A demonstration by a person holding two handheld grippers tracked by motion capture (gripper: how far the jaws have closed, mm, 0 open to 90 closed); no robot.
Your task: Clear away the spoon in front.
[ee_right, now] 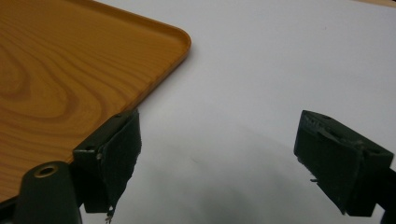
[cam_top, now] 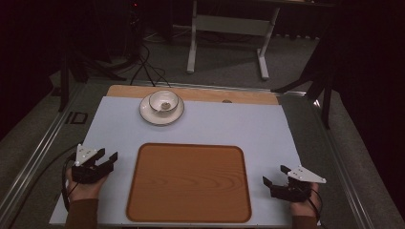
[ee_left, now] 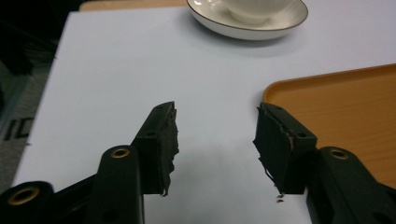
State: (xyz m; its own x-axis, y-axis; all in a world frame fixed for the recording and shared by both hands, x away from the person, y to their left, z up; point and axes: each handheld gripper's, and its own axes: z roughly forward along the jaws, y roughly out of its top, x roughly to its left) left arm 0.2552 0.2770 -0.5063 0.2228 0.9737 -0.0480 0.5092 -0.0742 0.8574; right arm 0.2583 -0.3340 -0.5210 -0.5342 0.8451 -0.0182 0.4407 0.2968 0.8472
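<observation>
A wooden tray lies in the middle of the white table mat. Behind it, at the mat's far side, a white cup stands on a white saucer. My left gripper rests left of the tray, open, nothing between its jaws; its own view shows the tray corner to the right and the saucer ahead. My right gripper sits right of the tray, open and empty, with the tray edge beside its left jaw.
The mat covers a wooden board on a grey floor surface. A white table frame stands farther back, with black stands and cables at the left. Bare mat lies between tray and saucer.
</observation>
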